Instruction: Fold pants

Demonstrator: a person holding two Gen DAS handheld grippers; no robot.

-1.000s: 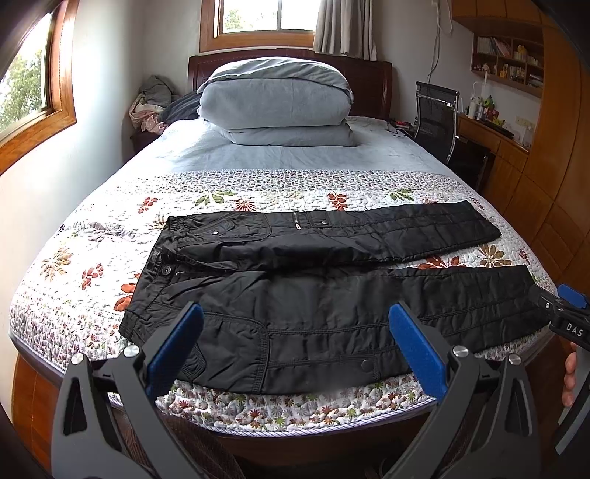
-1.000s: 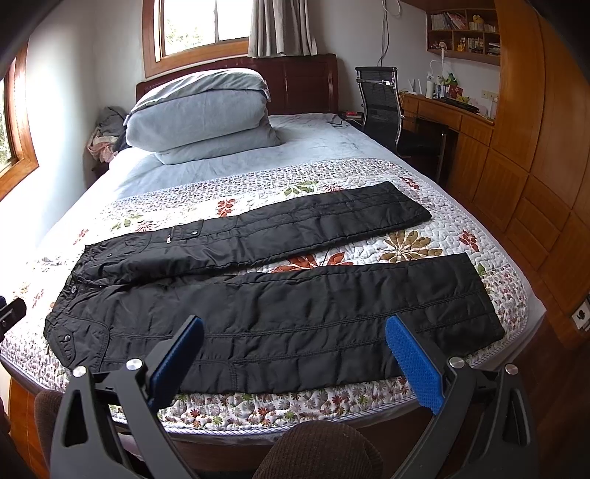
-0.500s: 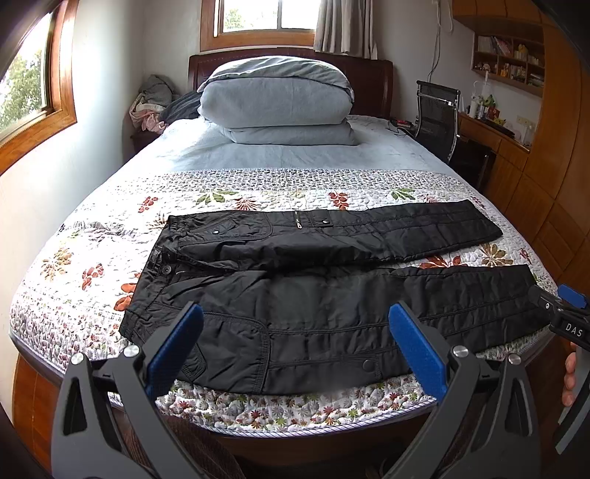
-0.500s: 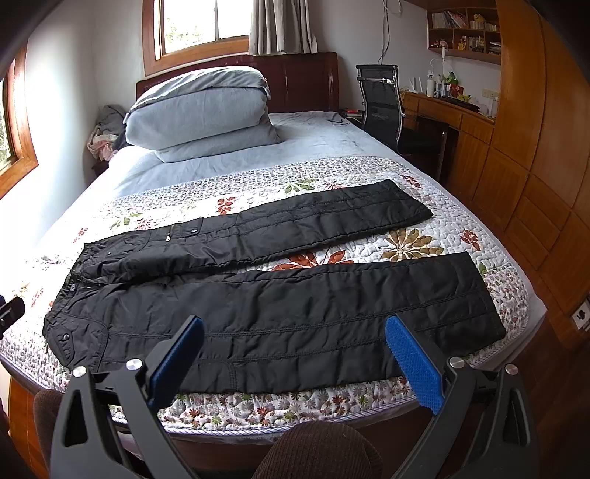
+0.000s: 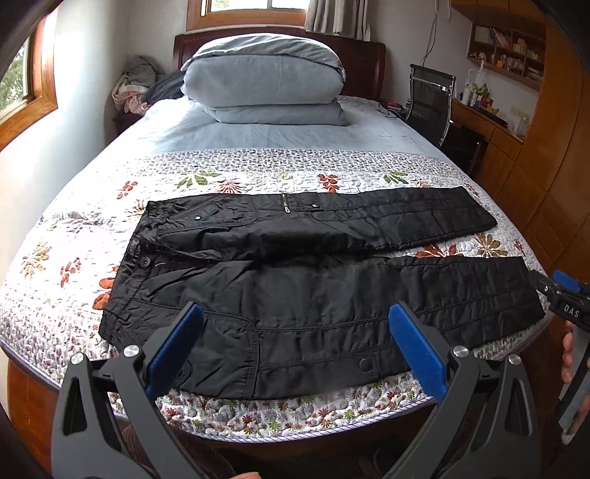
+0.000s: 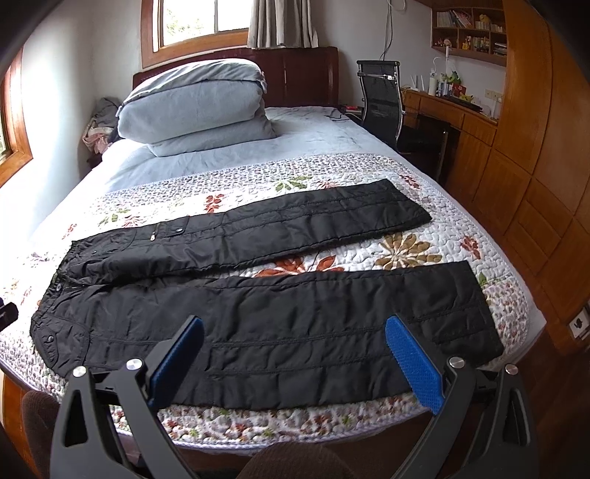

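Pants (image 5: 317,294) lie flat across the foot of the bed (image 5: 258,165), waist on the left, legs splayed apart toward the right, near leg along the bed edge. Nothing folded yet, so the step looks like the first fold: bring one leg over the other.

Your left gripper (image 5: 295,342) hangs over the near hip and thigh, jaws spread wide, holding nothing. Your right gripper (image 6: 295,357) sits above the near leg toward the cuff, jaws also spread, empty.

Do it well: pinch the near edge at the waist with the left and near the cuff (image 6: 475,317) with the right, both layers, not just the top skin. The fabric looks slick and padded, so bite deep or it'll likely slip. Lift both ends level and carry the near leg over onto the far leg (image 6: 295,224), matching the cuffs.

The quilt (image 6: 405,250) is floral and looks soft, so it may drag along. Folded duvet (image 6: 191,107) sits at the headboard, well apart. Office chair (image 6: 379,99) and wooden desk (image 6: 453,110) stand to the right, window (image 6: 206,22) behind.
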